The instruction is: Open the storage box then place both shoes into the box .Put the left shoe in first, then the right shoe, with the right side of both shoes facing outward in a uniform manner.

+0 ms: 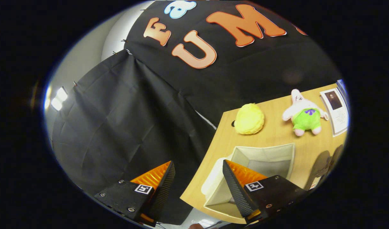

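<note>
Gripper (198, 173) held above the corner of a light wooden table (279, 138), its fingers spread apart with nothing between them. The open beige fabric storage box (261, 160) sits on the table just ahead of the right finger, which overlaps its near wall. Beyond the box lie a yellow plush toy (249, 119), a pink starfish plush in green shorts (303, 114) and a printed card (336, 109). Dark shoes (323, 165) rest beside the box. Black cloth wall (124, 121) behind.

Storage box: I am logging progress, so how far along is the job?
Done: the storage box on the table stands open, its inside bare. In hand: nothing; the gripper is open, its fingers apart near the box's edge. Left: both shoes; dark shapes beside the box may be them, but that is unclear.
</note>
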Demonstrator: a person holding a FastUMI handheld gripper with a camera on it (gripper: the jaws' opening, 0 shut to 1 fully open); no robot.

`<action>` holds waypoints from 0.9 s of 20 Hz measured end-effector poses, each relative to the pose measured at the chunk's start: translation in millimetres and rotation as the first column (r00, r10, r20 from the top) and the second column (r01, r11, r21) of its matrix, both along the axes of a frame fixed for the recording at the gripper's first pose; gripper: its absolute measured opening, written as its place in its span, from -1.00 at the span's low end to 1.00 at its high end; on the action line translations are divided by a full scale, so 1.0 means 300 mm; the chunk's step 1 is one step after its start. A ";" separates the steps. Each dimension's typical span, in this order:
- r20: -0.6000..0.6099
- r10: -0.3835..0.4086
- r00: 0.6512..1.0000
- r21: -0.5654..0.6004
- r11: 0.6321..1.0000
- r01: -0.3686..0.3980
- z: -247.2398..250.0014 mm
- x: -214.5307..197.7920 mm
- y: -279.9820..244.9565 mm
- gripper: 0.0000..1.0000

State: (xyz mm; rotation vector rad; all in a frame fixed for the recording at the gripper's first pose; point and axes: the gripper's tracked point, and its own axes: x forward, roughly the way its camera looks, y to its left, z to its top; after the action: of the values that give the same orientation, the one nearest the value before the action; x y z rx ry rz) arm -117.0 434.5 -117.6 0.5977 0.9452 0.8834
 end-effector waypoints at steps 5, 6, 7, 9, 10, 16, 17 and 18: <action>0.066 -0.081 0.995 -0.126 0.988 0.089 -0.126 0.063 -0.219 0.90; 0.075 -0.090 0.993 -0.151 0.983 0.101 -0.152 0.072 -0.261 0.90; 0.085 -0.097 0.992 -0.179 0.978 0.111 -0.179 0.079 -0.301 0.89; 0.108 -0.101 0.989 -0.238 0.963 0.124 -0.231 0.090 -0.388 0.90; 0.120 -0.099 0.988 -0.264 0.956 0.128 -0.254 0.093 -0.432 0.90; 0.115 -0.105 0.988 -0.397 0.907 0.143 -0.408 0.082 -0.639 0.90; 0.108 -0.105 0.989 -0.417 0.898 0.141 -0.440 0.074 -0.673 0.90; 0.094 -0.107 0.990 -0.432 0.891 0.138 -0.467 0.068 -0.700 0.90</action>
State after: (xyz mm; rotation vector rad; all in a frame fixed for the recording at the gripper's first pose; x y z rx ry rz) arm -96.5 224.6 -257.8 0.2335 0.9938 0.5461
